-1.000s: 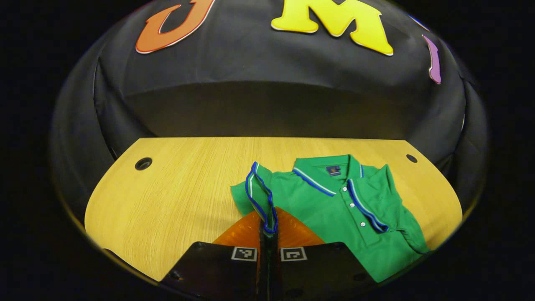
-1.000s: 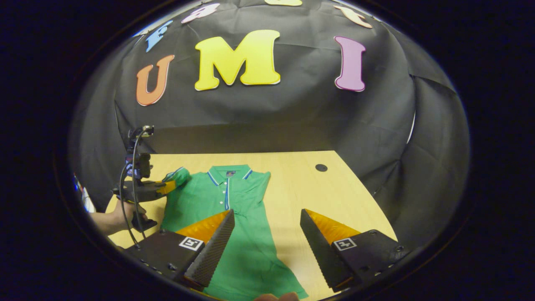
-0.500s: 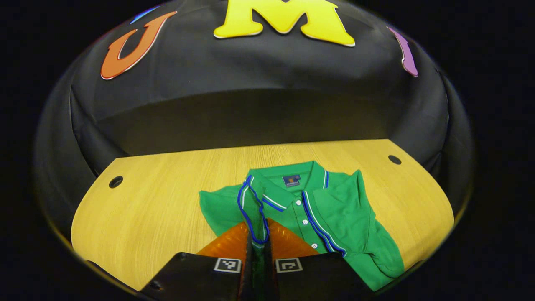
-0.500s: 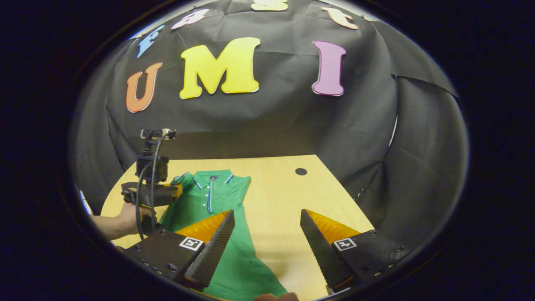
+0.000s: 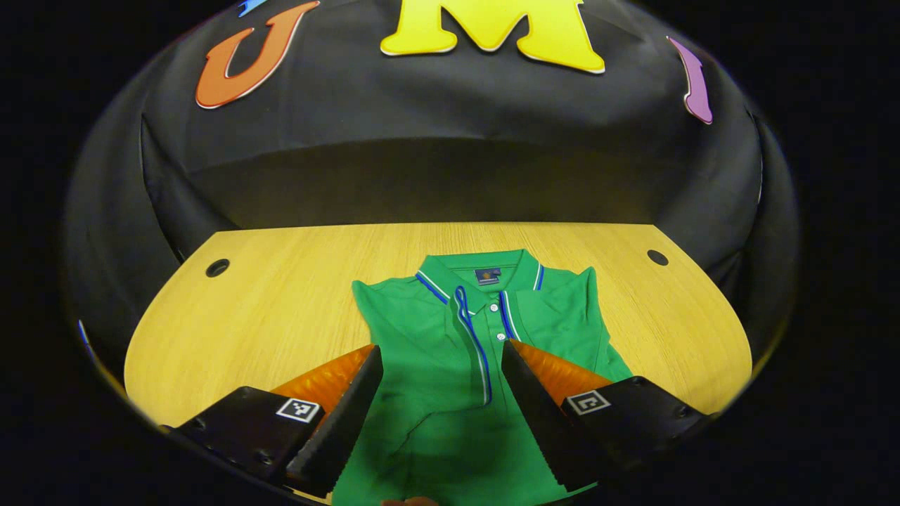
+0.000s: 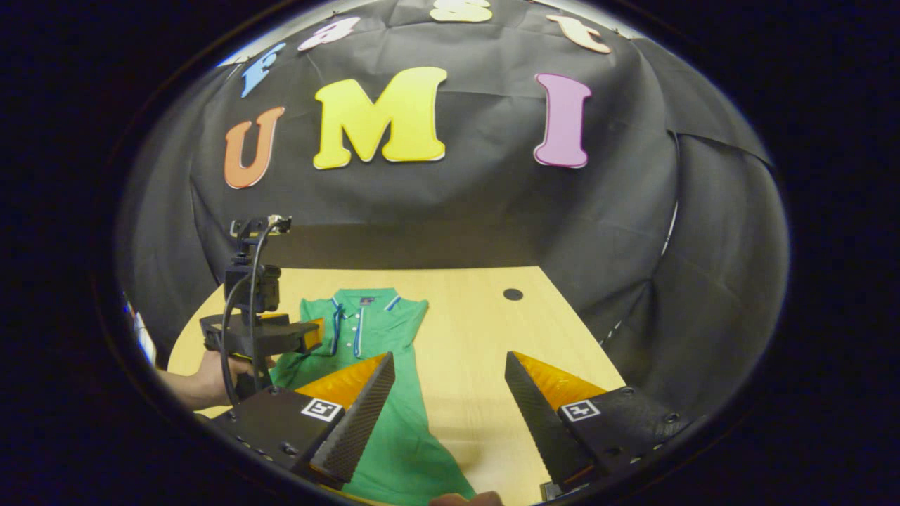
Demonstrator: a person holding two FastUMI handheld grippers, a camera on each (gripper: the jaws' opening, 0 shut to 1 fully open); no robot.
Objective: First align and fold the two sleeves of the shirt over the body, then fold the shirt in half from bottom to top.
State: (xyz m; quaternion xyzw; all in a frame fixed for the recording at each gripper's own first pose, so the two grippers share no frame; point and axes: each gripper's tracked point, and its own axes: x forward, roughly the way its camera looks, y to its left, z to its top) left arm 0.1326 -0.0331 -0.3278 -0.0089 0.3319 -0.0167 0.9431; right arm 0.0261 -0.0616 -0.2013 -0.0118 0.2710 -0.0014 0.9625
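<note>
A green polo shirt [image 5: 450, 365] with blue and white trim lies flat on the wooden table [image 5: 281, 295], collar toward the far wall. Both sleeves lie folded over its body, their striped cuffs running side by side down the button placket. My left gripper [image 5: 441, 351] hangs open just above the chest, nothing between its fingers. In the right gripper view the shirt [image 6: 383, 393] reaches down the table's left part. My right gripper [image 6: 448, 362] stands open over bare wood to the right of the shirt. The left gripper [image 6: 281, 336], held by a hand, hovers at the shirt's left edge.
The table has a round cable hole near each far corner [image 5: 217, 268] [image 5: 657, 257]. A black cloth wall [image 5: 450, 169] closes the booth behind the table and at its sides. Bare wood spreads left and right of the shirt.
My left gripper has let go of the left sleeve and opened; the sleeve now lies flat over the body. The right gripper stays open, barely moved.
</note>
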